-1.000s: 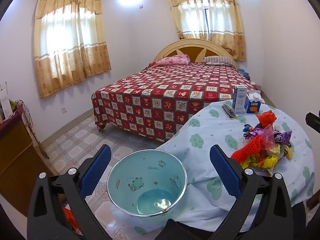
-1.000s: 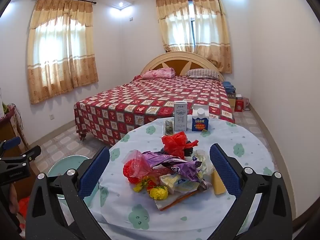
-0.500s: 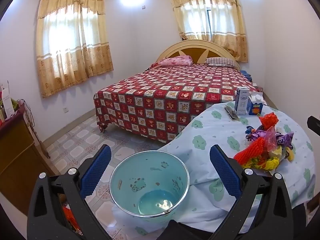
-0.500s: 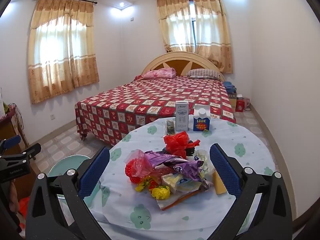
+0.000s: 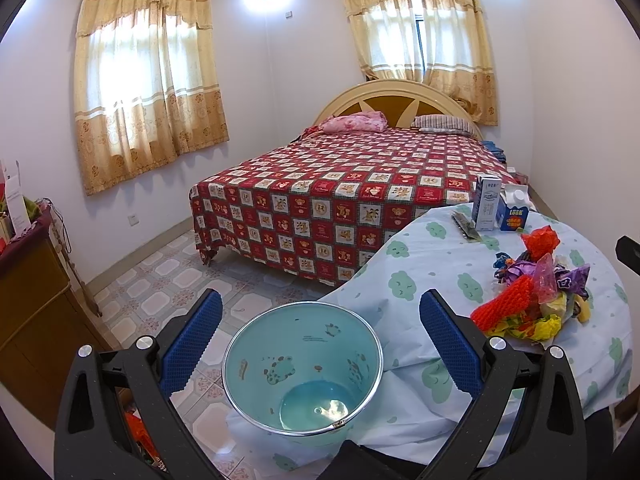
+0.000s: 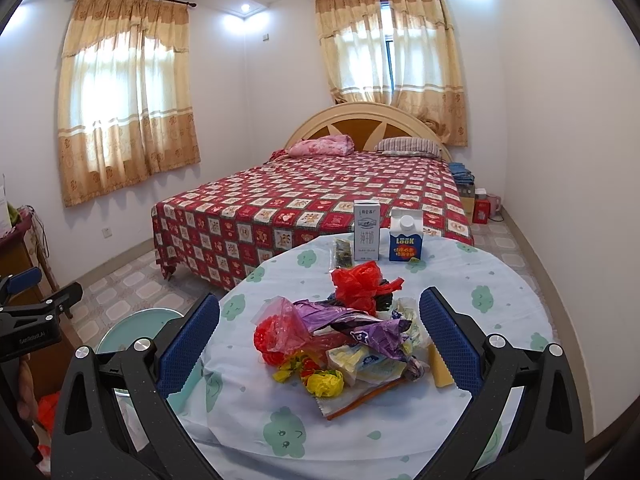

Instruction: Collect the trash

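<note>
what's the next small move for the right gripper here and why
Probably ease the right hand-held gripper forward and down onto the trash pile. Its jaws are open and empty with the pile lying between them on the table, and the bin sits empty under the open left hand-held gripper.

Trash pile [image 6: 340, 344] on table; bin [image 5: 303, 368] empty.

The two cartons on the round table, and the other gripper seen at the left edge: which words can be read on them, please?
"LOOK": blue carton; the orange lines below are too small to read.
White carton: vertical characters and small print, too blurred to read.
Left gripper: white lettering on the body, too small to read surely.
</note>
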The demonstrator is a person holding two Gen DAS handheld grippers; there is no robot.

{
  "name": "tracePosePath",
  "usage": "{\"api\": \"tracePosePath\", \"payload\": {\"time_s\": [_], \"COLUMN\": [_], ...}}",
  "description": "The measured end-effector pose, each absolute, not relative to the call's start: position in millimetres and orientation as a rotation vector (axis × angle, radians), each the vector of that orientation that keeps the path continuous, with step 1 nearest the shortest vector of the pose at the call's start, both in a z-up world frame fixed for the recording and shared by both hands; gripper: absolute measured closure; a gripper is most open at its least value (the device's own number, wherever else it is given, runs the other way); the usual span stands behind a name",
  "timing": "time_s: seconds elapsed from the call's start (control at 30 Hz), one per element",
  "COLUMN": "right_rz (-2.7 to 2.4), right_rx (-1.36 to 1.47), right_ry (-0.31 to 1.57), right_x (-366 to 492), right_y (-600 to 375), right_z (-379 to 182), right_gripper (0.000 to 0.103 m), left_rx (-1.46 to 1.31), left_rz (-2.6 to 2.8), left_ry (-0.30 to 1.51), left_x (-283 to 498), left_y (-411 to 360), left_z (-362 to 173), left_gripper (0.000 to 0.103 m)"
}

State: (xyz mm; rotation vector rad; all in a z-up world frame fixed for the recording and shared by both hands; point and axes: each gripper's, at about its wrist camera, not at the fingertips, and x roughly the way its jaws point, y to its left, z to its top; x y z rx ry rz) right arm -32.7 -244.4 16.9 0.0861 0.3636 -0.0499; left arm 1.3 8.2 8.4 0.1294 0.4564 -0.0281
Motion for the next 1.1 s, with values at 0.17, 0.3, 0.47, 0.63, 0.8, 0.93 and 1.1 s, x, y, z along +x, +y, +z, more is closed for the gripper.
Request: {"api": "tracePosePath", "payload": {"time_s": [0.17, 0.3, 0.47, 0.63, 0.8, 0.93, 1.1], "right_rz": [-0.052, -0.051, -0.051, -0.051, -0.050, -0.049, -0.051], "right_rx": [0.085, 0.088, 0.088, 0.088, 0.088, 0.090, 0.089], "right_ry": [0.362, 0.363, 0.364, 0.364, 0.364, 0.365, 0.366], "right_x": [-33, -33, -33, -33, -33, -33, -32], "right_y": [-244, -244, -244, -244, -244, -244, -244], "right_z": [17, 17, 17, 17, 17, 17, 17], "right_gripper": [0.005, 0.005, 0.005, 0.005, 0.005, 0.005, 0.005], "left_rx": [0.132, 0.130, 0.131, 0.131, 0.129, 0.130, 0.132], "left_rz": [-0.030, -0.028, -0.028, -0.029, -0.028, -0.027, -0.027], "left_ry": [0.455, 0.456, 0.457, 0.457, 0.457, 0.457, 0.456], "left_x": [2, 1, 3, 1, 1, 0, -1], "left_y": [10, 8, 13, 8, 8, 13, 21], "left_z": [11, 8, 14, 8, 8, 7, 12], "left_gripper": [0.006, 0.006, 0.006, 0.006, 0.006, 0.006, 0.006]}}
